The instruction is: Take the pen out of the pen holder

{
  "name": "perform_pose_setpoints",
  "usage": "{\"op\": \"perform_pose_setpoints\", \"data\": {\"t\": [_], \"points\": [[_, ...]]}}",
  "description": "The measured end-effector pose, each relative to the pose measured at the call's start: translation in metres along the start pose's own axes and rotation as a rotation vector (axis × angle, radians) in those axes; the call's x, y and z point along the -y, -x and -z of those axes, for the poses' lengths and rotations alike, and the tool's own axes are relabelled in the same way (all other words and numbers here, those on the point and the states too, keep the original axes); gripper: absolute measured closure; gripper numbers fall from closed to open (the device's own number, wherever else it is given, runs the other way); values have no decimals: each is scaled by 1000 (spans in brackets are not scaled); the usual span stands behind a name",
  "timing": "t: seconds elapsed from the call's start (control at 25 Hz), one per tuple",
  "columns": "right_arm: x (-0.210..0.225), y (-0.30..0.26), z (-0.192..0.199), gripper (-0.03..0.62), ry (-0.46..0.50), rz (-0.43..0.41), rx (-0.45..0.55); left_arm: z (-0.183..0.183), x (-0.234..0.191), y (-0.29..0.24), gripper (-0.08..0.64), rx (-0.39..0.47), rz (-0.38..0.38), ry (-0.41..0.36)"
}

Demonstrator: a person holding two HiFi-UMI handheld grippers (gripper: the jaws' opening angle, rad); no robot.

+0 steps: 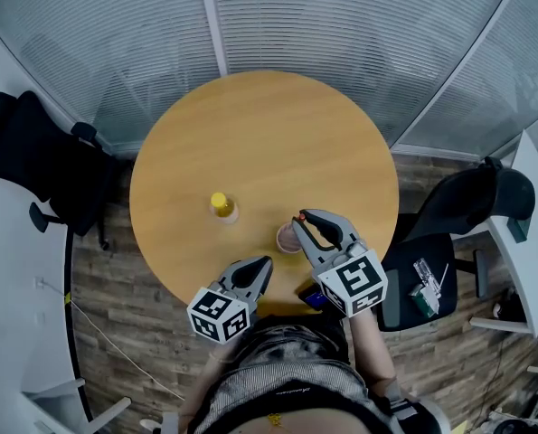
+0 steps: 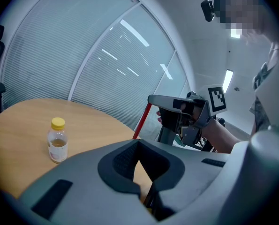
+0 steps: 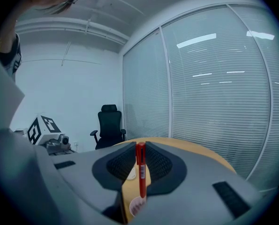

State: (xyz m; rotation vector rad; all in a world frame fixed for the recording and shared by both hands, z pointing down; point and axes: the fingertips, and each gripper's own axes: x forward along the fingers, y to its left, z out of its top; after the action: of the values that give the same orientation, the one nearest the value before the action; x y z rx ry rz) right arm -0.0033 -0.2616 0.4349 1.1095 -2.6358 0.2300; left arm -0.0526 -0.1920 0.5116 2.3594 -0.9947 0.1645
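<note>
pen [image 3: 140, 172] — gripped upright, right gripper [image 3: 140, 150]

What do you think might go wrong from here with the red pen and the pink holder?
1. The right gripper pinches the red pen by its upper part, so it may pivot or slip.
2. Nothing steadies the pink cup-shaped pen holder: the left gripper hangs shut, apart from it, so it might tip, near the edge of the round wooden table.

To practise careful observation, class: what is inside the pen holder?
A red pen, clamped by the right gripper, dips its lower end into the pen holder. The holder's depth is covered by the gripper, so other contents cannot be seen.
</note>
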Motion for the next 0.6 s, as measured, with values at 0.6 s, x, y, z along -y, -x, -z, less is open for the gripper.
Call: {"op": "perform_pose_setpoints", "data": {"t": [0.6], "points": [[2, -3, 5, 520, 5, -4, -17, 0, 1, -2, 557, -3, 8, 6]]}}
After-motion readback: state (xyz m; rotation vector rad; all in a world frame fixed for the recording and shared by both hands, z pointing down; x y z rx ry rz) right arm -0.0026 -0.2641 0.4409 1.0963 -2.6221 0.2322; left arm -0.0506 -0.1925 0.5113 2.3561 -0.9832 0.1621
